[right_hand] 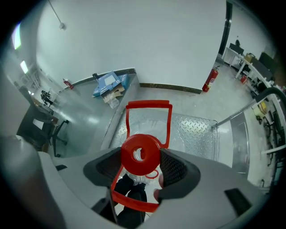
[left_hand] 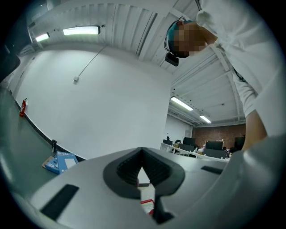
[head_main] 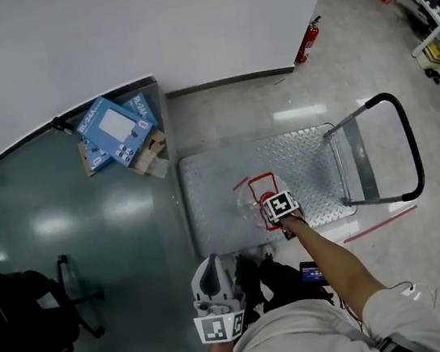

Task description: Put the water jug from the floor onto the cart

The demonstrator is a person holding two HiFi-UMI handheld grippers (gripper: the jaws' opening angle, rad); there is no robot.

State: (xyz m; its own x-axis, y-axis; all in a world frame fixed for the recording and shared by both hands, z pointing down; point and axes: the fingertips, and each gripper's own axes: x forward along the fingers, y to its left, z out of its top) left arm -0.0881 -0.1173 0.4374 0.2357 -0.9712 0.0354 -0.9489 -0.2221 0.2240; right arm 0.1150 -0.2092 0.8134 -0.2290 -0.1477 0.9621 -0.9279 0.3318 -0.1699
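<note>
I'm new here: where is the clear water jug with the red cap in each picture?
Head view: the clear plastic water jug with red cap is lower centre, under the right hand-held gripper, over the grey metal cart.
Left gripper view: I cannot make it out.
Right gripper view: lower centre, its red cap between the jaws.
Shared landmark: the blue cardboard boxes by the white wall, in all three views.

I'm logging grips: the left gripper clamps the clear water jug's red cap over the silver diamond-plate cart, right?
No: it is the right gripper that clamps the clear water jug's red cap over the silver diamond-plate cart; the right gripper view shows it.
</note>
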